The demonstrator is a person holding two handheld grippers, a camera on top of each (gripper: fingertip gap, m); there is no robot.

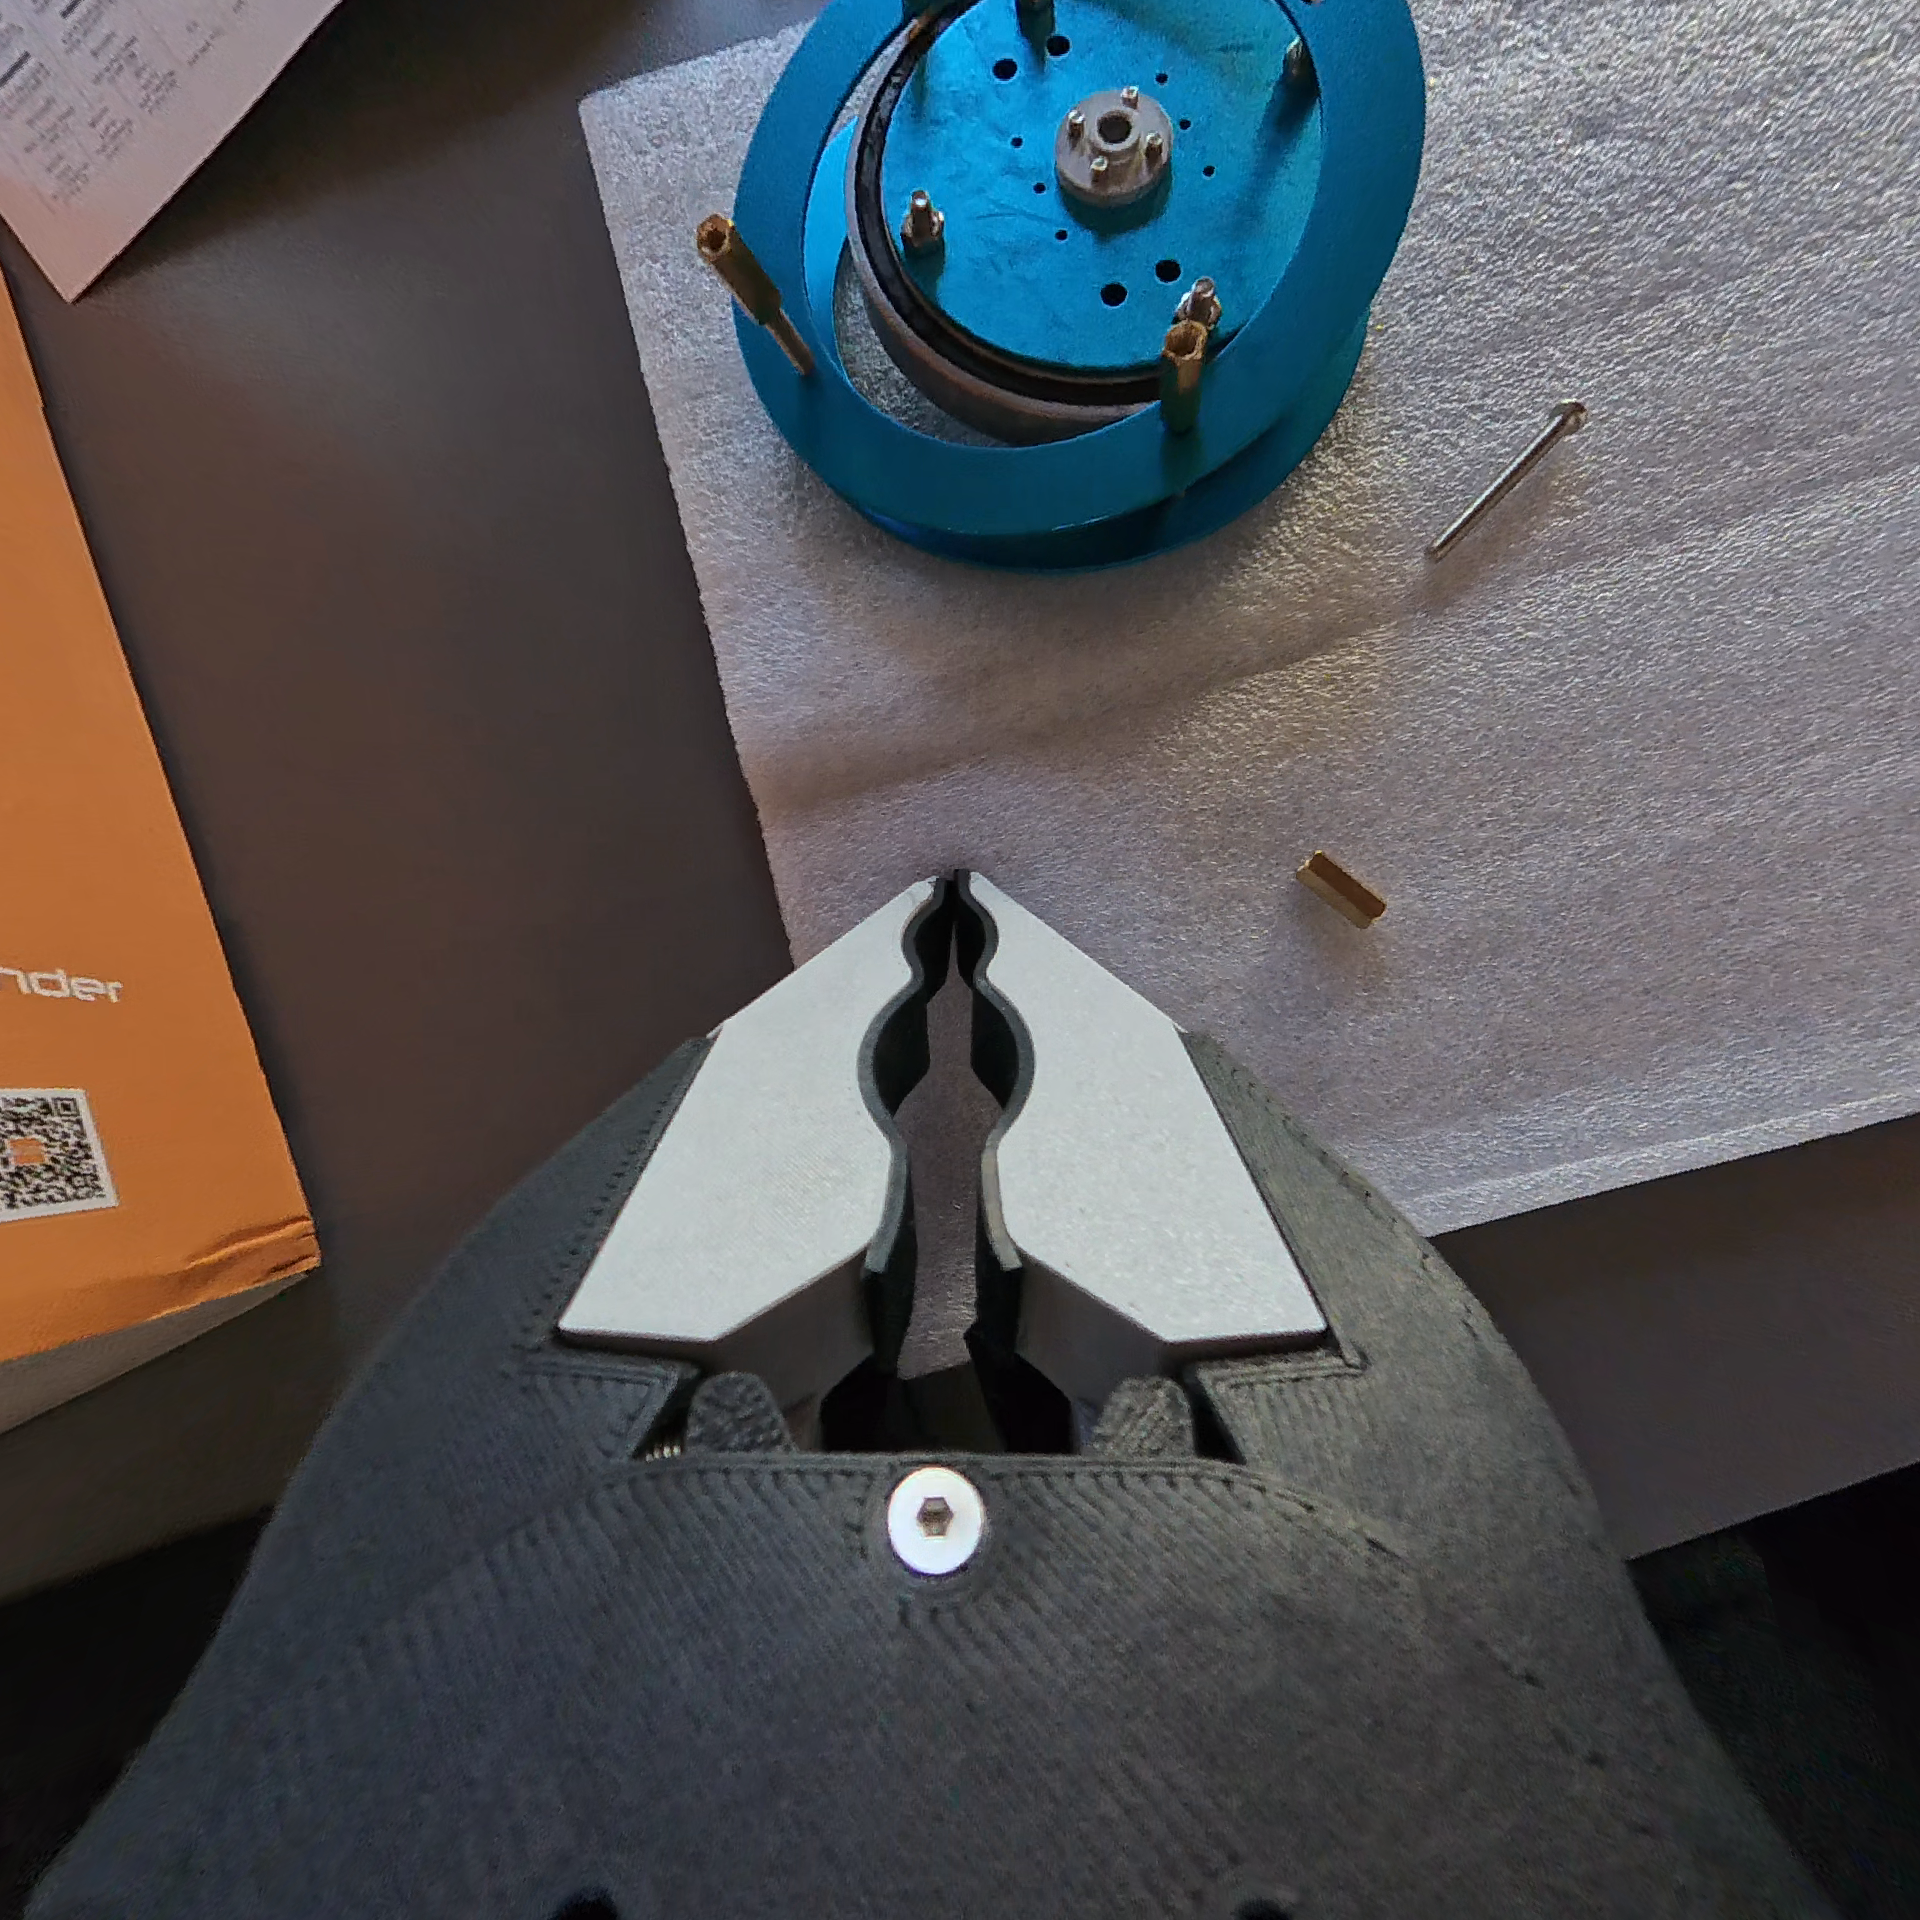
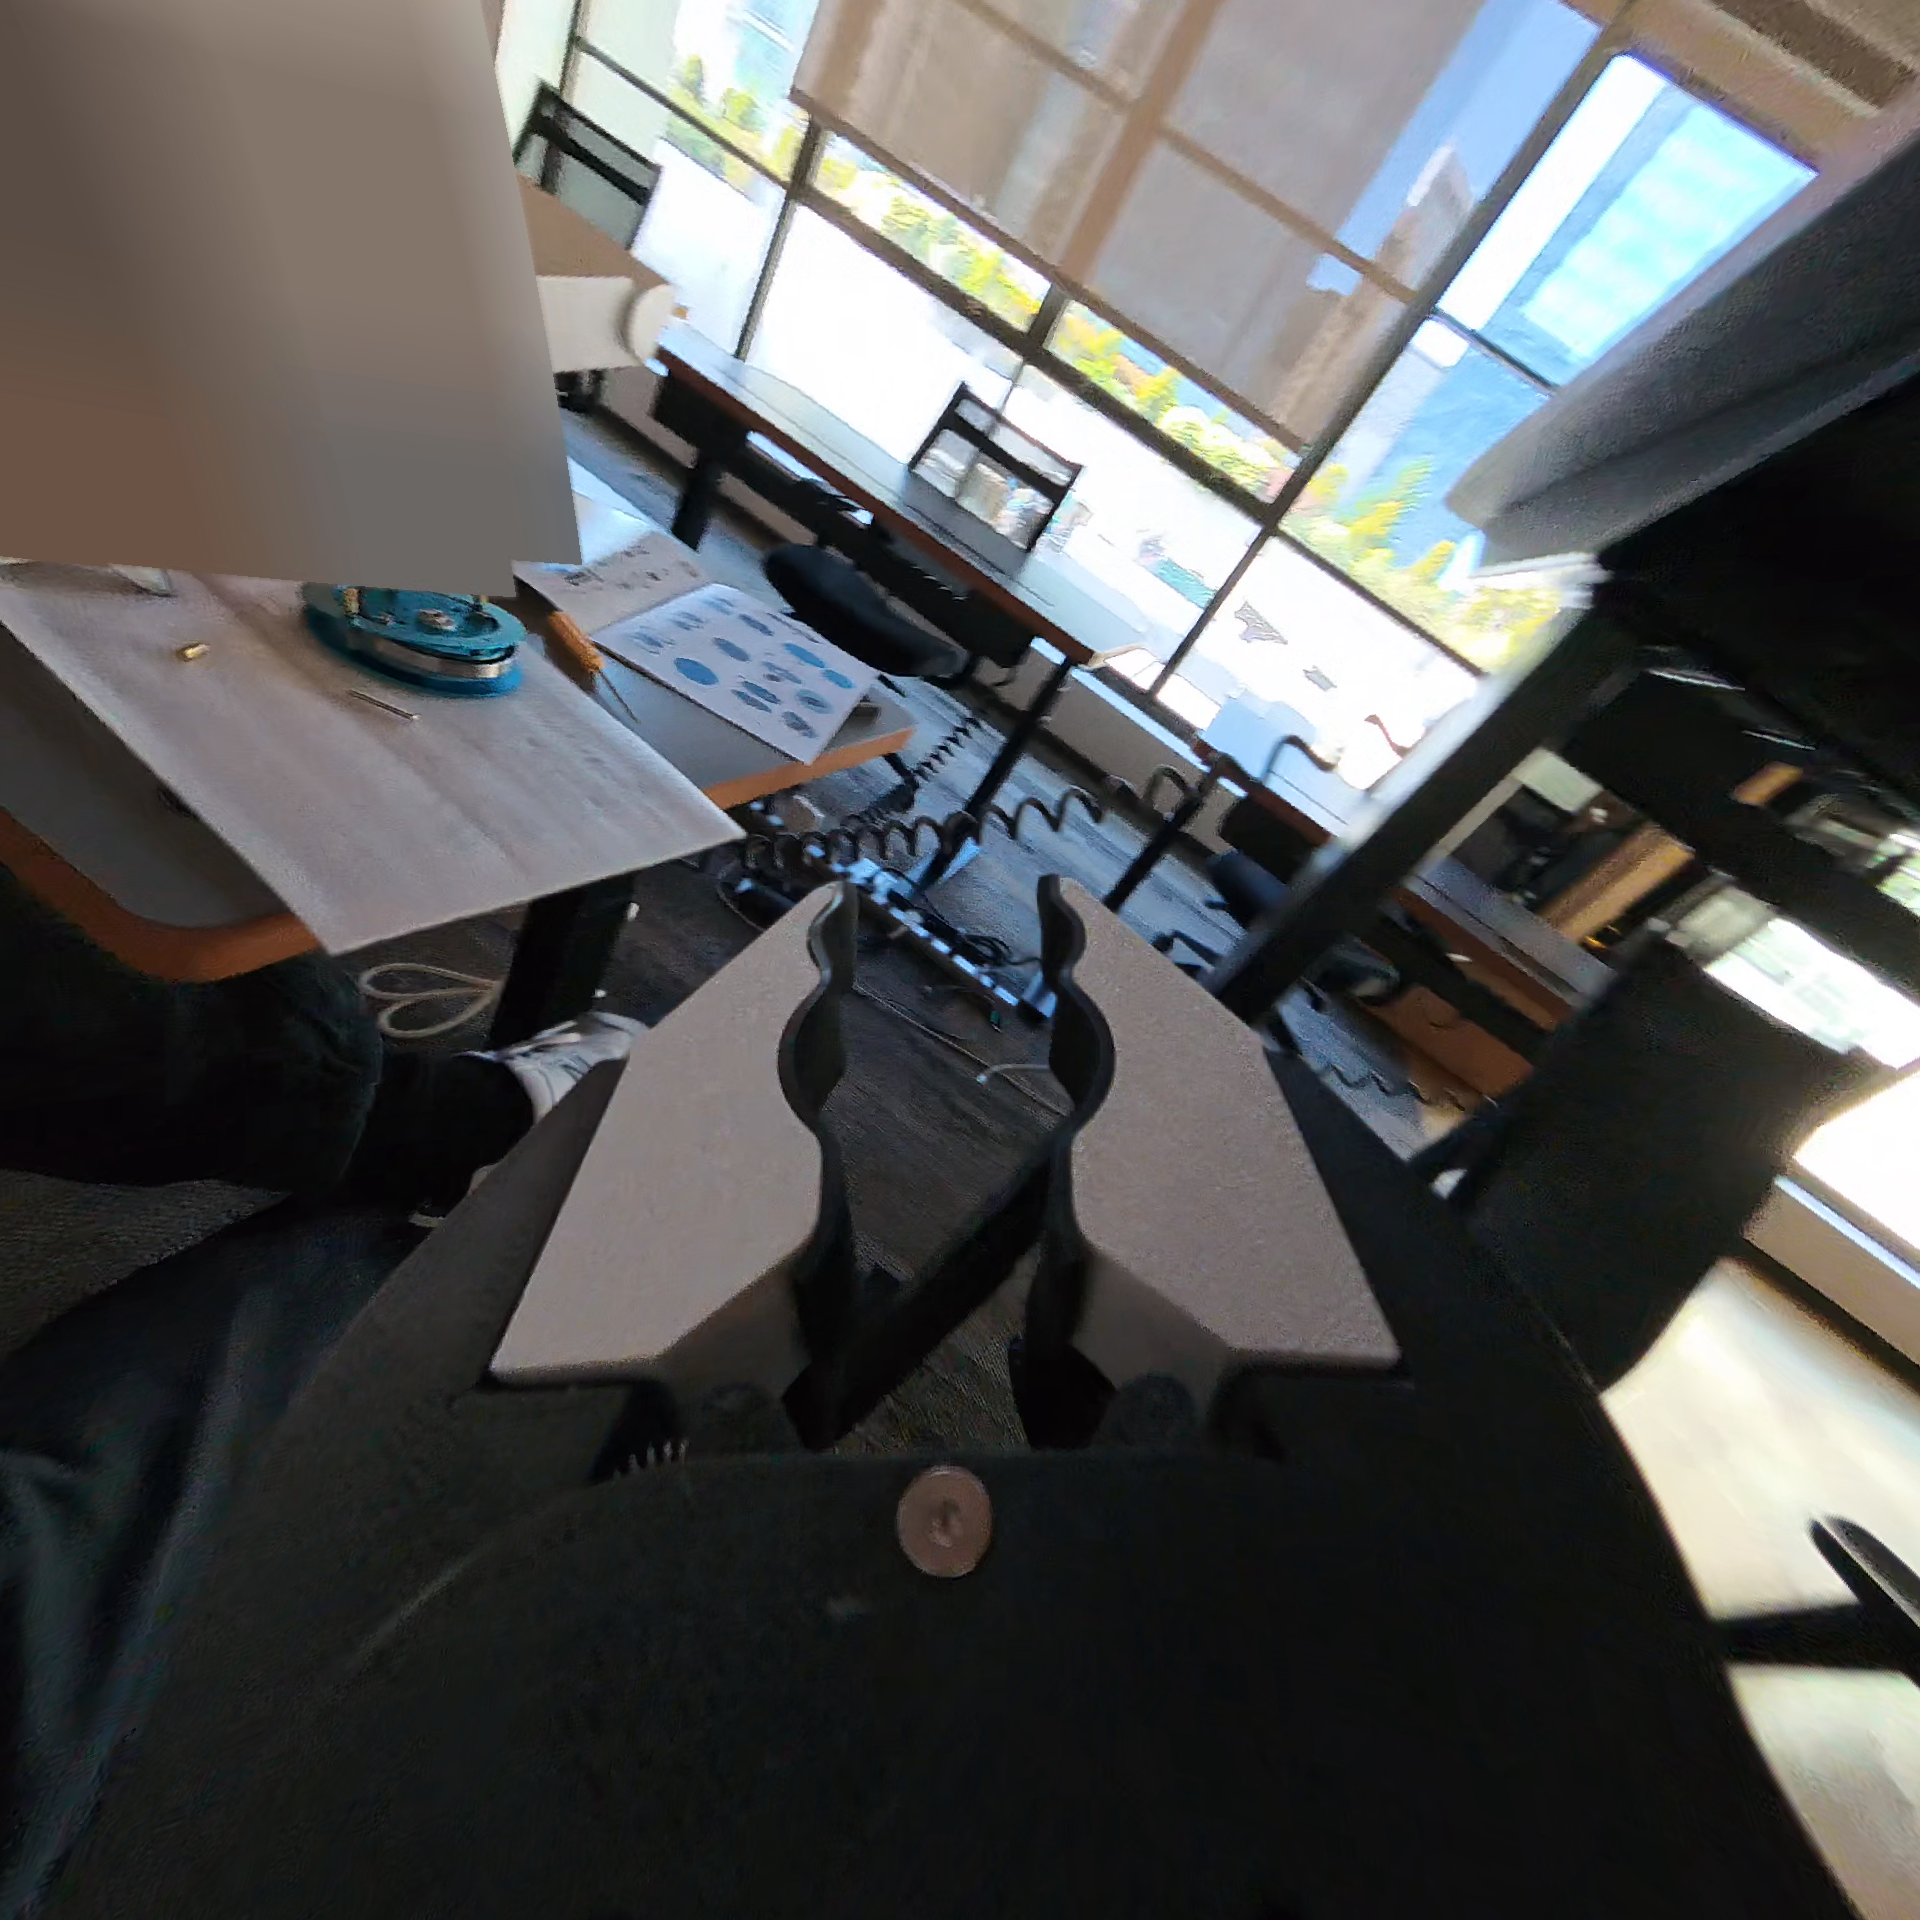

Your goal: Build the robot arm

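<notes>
My left gripper (image 1: 956, 883) is shut and empty, its tips over the near left corner of a white foam sheet (image 1: 1351, 727). A blue ring-and-disc assembly (image 1: 1081, 270) with brass standoffs stands at the far end of the sheet. A loose brass standoff (image 1: 1340, 889) lies to the right of my tips. A thin steel screw (image 1: 1507, 478) lies farther right. My right gripper (image 2: 948, 914) is open and empty, held low beside the table, pointing out into the room. The blue assembly (image 2: 416, 636), the standoff (image 2: 191, 651) and the screw (image 2: 382, 704) show far left in the right wrist view.
An orange box (image 1: 104, 935) lies at the left on the dark table (image 1: 468, 623), with a printed sheet (image 1: 125, 114) beyond it. In the right wrist view an open booklet (image 2: 748, 665) and a screwdriver (image 2: 582, 649) lie past the assembly. A person's leg and shoe (image 2: 561, 1049) are under the table. The grippers' ends are close to 55 centimetres from one another. My left gripper is the nearer one to the thin steel screw (image 1: 1507, 478): about 12 centimetres, against 45 centimetres.
</notes>
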